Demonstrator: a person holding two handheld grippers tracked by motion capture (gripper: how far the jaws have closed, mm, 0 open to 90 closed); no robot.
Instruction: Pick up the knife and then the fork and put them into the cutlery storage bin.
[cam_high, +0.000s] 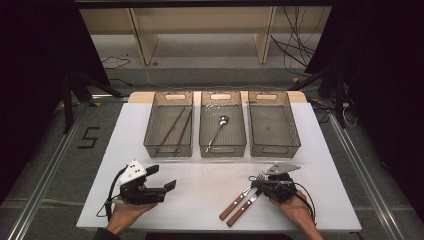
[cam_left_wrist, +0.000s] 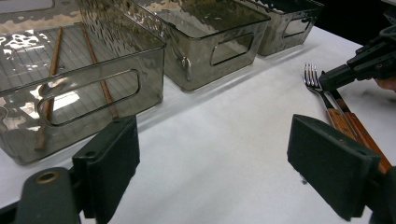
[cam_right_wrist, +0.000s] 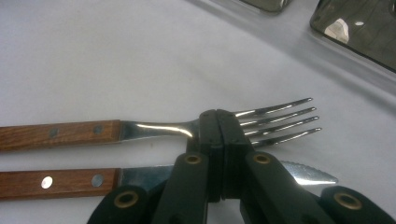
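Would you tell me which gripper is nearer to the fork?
The right gripper: its jaws are shut at the neck of the fork. The left gripper is open, apart from it across the table.

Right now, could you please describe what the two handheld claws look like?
Both are black. The left claw has two flat, blocky pads, a white three-cornered plate and a black cable. The right claw has a grey plate, brass-coloured rivets and a black cable.
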